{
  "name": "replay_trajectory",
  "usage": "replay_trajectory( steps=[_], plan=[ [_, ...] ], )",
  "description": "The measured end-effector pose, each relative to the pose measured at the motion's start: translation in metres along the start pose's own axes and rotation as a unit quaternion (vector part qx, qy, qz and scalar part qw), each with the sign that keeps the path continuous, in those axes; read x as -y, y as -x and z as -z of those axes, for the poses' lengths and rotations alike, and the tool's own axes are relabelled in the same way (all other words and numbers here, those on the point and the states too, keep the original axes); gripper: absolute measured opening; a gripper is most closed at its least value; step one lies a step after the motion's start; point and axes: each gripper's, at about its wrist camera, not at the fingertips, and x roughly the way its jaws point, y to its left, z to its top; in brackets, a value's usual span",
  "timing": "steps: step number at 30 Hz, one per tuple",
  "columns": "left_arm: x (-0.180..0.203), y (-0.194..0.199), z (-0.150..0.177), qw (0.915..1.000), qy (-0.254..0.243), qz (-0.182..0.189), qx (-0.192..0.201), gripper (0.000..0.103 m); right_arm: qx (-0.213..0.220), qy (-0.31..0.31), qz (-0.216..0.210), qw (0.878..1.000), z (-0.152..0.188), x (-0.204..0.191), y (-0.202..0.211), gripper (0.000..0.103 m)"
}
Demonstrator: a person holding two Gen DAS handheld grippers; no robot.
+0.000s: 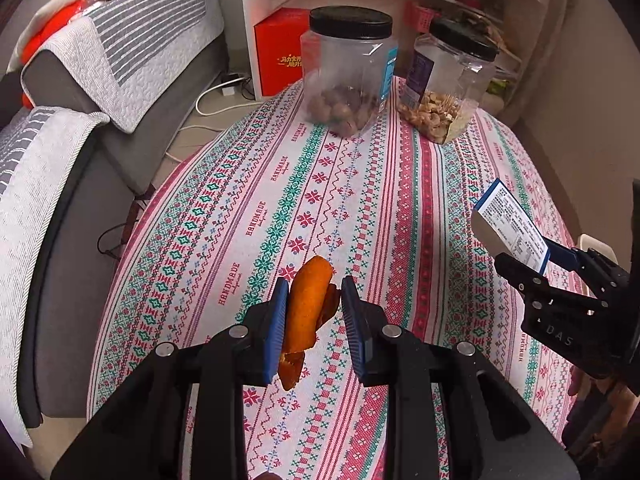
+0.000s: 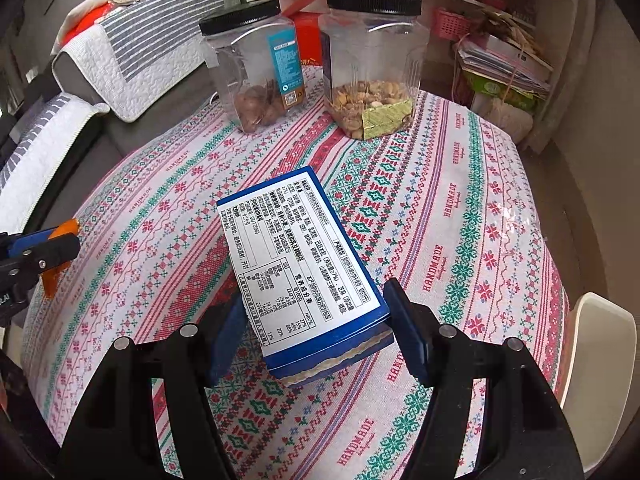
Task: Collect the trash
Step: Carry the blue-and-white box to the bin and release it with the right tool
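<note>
Over tabletop (image 1: pixel 400 200): left gripper (image 1: pixel 314 312) loosely brackets orange peel (image 1: pixel 306 304), grip uncertain.
Right gripper (image 2: pixel 316 332): clamped on blue box (image 2: pixel 304 256).
Left: binning both; no bin visible.

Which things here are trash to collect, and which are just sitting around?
Trash in hand:
- curled orange peel, held in the left claw
- flat blue cardboard box, held in the right claw

Just sitting around:
- clear plastic jar of brown nuts
- clear plastic jar of pale nuts
- patterned tablecloth
</note>
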Motion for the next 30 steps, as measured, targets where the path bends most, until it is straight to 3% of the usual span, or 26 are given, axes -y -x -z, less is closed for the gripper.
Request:
replay_trajectory(
  steps=[9, 30],
  plan=[
    [0.014, 0.008, 0.003, 0.9997, -0.004, -0.003, 0.023, 0.028, 0.024, -0.008, 0.009, 1.0, 0.007, 0.005, 0.027, 0.064],
    [0.072, 0.012, 0.008, 0.998, -0.048, 0.017, 0.038, 0.028, 0.044, -0.031, 0.035, 0.998, 0.024, 0.044, 0.06, 0.064]
  ],
)
